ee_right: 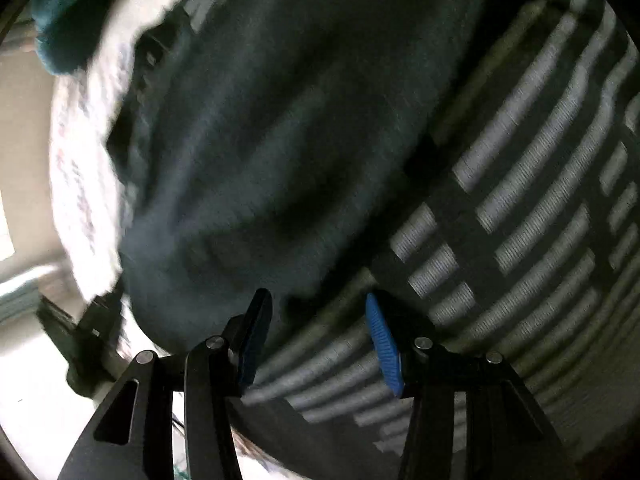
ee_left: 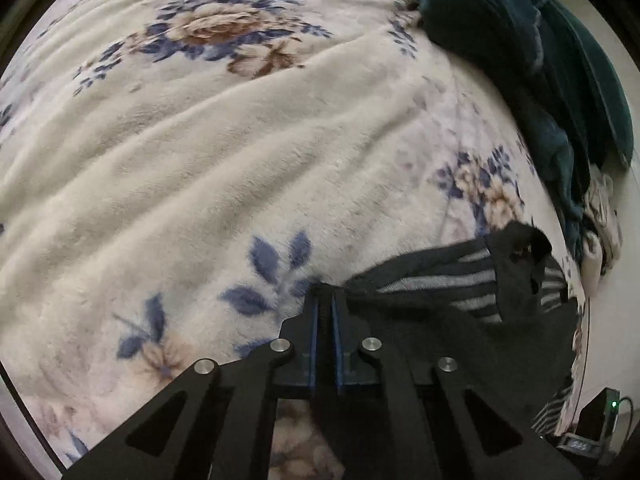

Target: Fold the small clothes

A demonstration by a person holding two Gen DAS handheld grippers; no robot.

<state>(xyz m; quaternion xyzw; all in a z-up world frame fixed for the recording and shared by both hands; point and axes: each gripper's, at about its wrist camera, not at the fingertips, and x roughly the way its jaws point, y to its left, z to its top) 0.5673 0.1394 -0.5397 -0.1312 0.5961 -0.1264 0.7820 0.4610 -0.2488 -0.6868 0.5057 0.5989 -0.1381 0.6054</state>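
A small dark garment with grey-and-black stripes (ee_left: pixel 460 280) lies on a floral blanket (ee_left: pixel 200 152) at the lower right of the left wrist view. My left gripper (ee_left: pixel 325 294) is shut, its tips pinching the garment's left edge. In the right wrist view the same garment (ee_right: pixel 280 140) fills the frame, dark cloth on the left and striped cloth (ee_right: pixel 540 200) on the right. My right gripper (ee_right: pixel 316 312) is open just above it, blue pads (ee_right: pixel 382 340) spread wide, nothing between them. The view is blurred.
A teal blanket or towel (ee_left: pixel 520 48) is heaped at the bed's upper right. The bed edge runs down the right side, with a dark device showing a green light (ee_left: pixel 612 404) beyond it. Pale floor (ee_right: pixel 24 380) shows left of the bed in the right wrist view.
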